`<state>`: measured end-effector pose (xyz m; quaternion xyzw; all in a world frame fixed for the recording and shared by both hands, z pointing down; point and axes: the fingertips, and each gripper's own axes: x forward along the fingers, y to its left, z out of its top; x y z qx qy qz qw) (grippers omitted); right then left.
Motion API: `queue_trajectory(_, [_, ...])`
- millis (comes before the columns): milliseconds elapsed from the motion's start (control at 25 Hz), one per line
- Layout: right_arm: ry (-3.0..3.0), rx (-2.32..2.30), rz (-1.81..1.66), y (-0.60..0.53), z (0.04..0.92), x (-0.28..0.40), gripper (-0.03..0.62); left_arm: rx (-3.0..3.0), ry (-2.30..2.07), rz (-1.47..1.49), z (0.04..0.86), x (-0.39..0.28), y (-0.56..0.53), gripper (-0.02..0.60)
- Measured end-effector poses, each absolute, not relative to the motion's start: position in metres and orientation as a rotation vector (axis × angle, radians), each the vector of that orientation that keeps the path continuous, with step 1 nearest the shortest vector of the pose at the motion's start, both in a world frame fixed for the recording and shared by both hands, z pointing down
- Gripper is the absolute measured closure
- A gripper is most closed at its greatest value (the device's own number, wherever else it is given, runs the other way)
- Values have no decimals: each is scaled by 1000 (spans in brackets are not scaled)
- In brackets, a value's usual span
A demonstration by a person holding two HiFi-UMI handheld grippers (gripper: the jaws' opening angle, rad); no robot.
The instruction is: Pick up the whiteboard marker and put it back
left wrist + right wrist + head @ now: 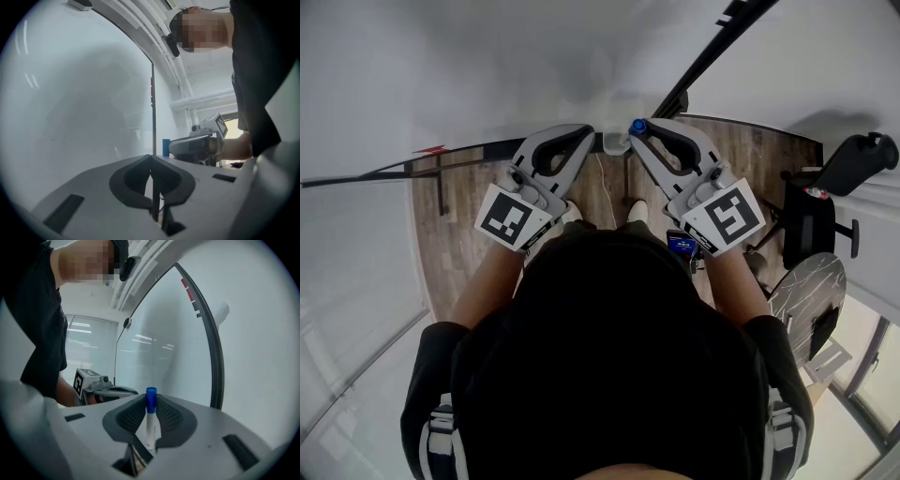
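The whiteboard marker has a white barrel and a blue cap, and it stands upright between the jaws of my right gripper, which is shut on it. In the head view the right gripper is raised toward the whiteboard. My left gripper is held up beside it, a short gap away. Its jaws meet at the tips with nothing between them. From the left gripper view the right gripper and the blue cap show off to the right.
A small white holder sits on the board's lower edge between the two gripper tips. Wooden floor lies below. A black office chair and a marble-patterned table stand at the right.
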<state>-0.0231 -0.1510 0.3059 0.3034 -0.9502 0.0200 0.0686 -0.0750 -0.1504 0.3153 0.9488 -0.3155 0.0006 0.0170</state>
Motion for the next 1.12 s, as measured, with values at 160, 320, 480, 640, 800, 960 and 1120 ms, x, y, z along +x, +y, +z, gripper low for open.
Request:
queue_trajectory(160, [-2862,936,41,-151,308,-21,530,2940,-977,-1,321,-75,-150,578])
queue_trajectory(320, [-2858,948,38,-151,312,-19,530,2943,-983,-16,322,-75,-150,578])
queue_trajectory(480, [-2850,958,47,-152,317,-19,530,2922,-997,-17,326,-79,-151,578])
queue_trajectory(640, [-2821,991,23,-157,326,-17,530,2932,-999,-24,328,-77,-153,578])
queue_trajectory(800, [-2796,1011,8,-160,334,-17,529,2938,-1003,25,342,-79,-152,578])
queue_trajectory(960, [-2781,1009,12,-162,348,-18,528,2961,-977,15,349,-77,-149,578])
queue_trajectory(1120, [-2776,1015,26,-166,361,-18,529,2950,-987,74,364,-78,-149,578])
